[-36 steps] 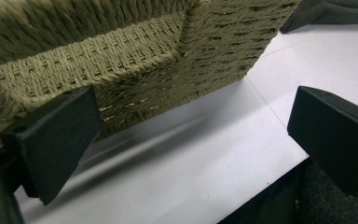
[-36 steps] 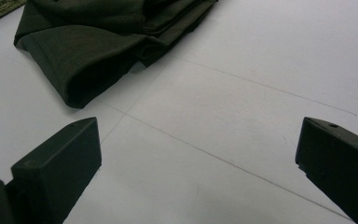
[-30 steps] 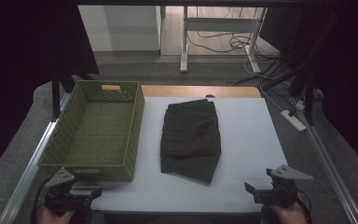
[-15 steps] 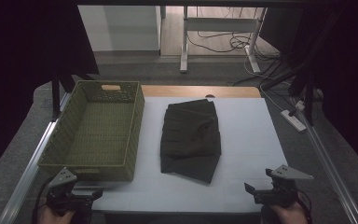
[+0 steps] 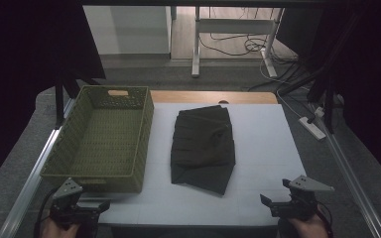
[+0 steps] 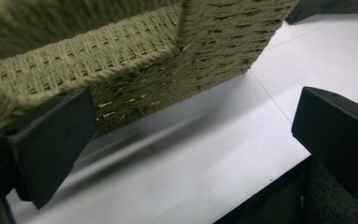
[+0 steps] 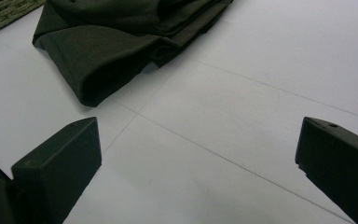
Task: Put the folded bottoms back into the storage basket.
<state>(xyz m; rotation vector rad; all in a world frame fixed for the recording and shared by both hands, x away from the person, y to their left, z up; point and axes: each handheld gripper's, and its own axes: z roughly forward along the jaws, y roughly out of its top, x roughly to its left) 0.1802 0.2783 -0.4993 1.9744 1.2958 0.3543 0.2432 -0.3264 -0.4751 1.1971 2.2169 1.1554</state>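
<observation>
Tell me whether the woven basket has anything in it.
Empty. In the high view the green woven basket shows bare weave across its whole floor; the folded dark garment lies outside it on the white tabletop.

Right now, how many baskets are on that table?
1: a green woven basket on the white table's left side, beside the folded dark garment. It looks empty.

Olive-green woven basket (image 5: pixel 101 141), dark olive folded cloth (image 5: pixel 203 144), white table top (image 5: pixel 268 144), black fingers (image 6: pixel 46 140)
</observation>
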